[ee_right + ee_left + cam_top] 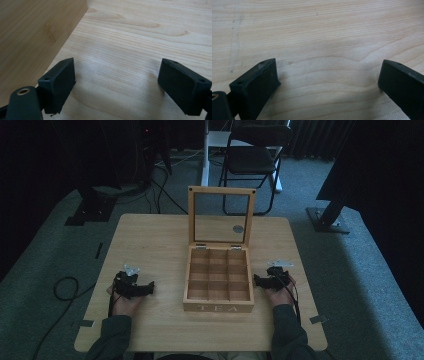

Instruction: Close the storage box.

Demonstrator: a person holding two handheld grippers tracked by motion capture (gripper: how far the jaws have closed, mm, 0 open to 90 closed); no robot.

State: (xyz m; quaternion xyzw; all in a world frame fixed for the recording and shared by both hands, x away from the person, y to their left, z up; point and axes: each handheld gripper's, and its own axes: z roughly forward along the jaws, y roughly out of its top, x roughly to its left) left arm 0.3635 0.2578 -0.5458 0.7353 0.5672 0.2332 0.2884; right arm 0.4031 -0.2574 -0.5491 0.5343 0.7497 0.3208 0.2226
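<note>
The tea box [218,279] sits mid-frame, lid [220,216] upright. The left gripper [141,289] and right gripper [261,280] flank it, jaws wide, holding nothing. A careless reach could knock the lid shut or shove the box.

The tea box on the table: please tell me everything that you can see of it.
The tea box looks like light wood, with "TEA" on its front wall. Dividers split the inside into nine compartments, which look empty. Its lid, a wooden frame around a clear pane, stands open and upright on two hinges at the back. The box rests on the table, between the two grippers, apart from both.
</note>
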